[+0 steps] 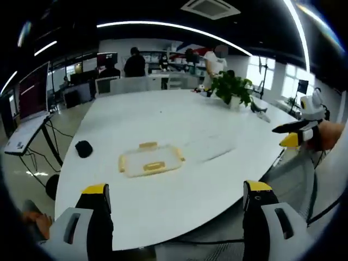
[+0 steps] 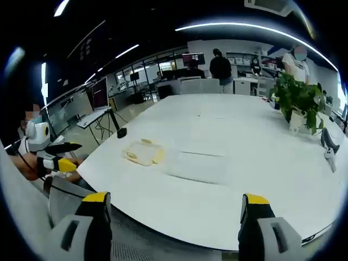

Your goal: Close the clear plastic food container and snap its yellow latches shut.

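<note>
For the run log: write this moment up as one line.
stage: not started | left gripper: open, empty | right gripper: open, empty | lid: on white table, yellow latches | container: open, beside lid

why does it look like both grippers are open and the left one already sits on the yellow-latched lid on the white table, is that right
Not quite. In the left gripper view the left gripper is open but held back at the white table's near edge, well short of the yellow-latched lid. The right gripper is open too.
</note>
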`<state>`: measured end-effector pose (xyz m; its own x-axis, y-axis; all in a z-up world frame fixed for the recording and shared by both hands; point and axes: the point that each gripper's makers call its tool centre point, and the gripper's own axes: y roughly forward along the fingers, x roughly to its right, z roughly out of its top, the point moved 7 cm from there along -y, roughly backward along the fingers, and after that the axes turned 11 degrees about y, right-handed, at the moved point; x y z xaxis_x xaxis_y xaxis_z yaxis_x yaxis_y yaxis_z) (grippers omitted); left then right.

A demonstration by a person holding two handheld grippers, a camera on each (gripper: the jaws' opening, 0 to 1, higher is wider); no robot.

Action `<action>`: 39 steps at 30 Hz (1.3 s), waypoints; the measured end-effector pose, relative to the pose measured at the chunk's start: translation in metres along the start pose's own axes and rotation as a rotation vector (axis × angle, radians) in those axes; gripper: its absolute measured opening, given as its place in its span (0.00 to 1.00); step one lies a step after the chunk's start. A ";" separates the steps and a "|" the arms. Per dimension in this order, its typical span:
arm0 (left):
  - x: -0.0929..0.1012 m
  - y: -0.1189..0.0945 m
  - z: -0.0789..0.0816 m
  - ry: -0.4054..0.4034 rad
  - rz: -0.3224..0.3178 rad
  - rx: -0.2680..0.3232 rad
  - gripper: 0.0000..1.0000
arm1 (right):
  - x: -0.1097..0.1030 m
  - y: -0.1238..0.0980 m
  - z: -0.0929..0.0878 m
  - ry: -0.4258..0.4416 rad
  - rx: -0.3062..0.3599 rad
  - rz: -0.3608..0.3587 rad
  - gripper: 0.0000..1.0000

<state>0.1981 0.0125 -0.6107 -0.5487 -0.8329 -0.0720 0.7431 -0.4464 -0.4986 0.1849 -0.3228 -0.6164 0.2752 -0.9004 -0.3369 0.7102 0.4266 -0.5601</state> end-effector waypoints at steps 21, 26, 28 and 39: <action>0.003 0.002 0.002 0.018 -0.014 0.011 0.99 | -0.001 -0.003 -0.003 -0.002 0.010 -0.004 0.99; 0.002 0.003 0.004 0.033 -0.006 0.017 0.99 | 0.001 -0.003 -0.004 0.008 0.011 -0.005 0.99; 0.002 0.003 0.004 0.026 -0.007 0.017 0.99 | 0.001 -0.003 -0.003 0.004 0.010 -0.006 0.99; 0.002 0.003 0.003 0.031 -0.016 0.014 0.99 | 0.001 -0.002 -0.003 0.003 0.005 -0.005 0.99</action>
<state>0.2007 0.0081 -0.6099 -0.5724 -0.8149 -0.0910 0.7390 -0.4647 -0.4878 0.1821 -0.3245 -0.6182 0.2697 -0.9025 -0.3358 0.7148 0.4213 -0.5582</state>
